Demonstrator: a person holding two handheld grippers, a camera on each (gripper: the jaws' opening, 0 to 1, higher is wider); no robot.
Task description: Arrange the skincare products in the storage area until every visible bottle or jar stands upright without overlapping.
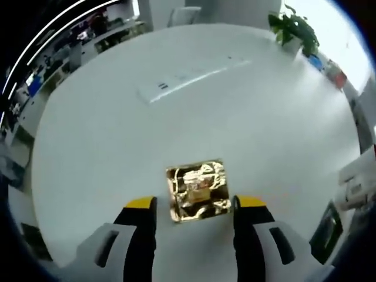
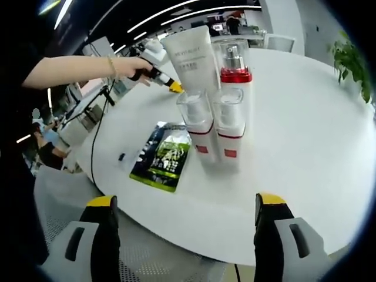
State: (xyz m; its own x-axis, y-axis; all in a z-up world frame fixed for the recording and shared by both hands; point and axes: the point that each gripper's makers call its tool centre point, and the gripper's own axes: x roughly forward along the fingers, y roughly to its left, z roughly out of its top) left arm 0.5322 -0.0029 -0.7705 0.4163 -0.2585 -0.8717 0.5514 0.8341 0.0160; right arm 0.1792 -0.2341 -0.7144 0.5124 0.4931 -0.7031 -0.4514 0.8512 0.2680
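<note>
Two grippers, my left gripper (image 1: pixel 195 207) and right gripper (image 2: pixel 187 205), hold their jaws apart, empty. Just ahead of the left lies a gold foil packet (image 1: pixel 198 191), probably light and crinkly. Beyond the right, a green sachet (image 2: pixel 162 156) lies flat beside upright bottles (image 2: pixel 218 126) and a tube (image 2: pixel 191 59); likely slick, so grip mid-body. Labels are unreadable.

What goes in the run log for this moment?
left tongs: open, gold foil packet ahead | right tongs: open, empty | bottles: upright, clustered with tube | green sachet: flat on table
</note>
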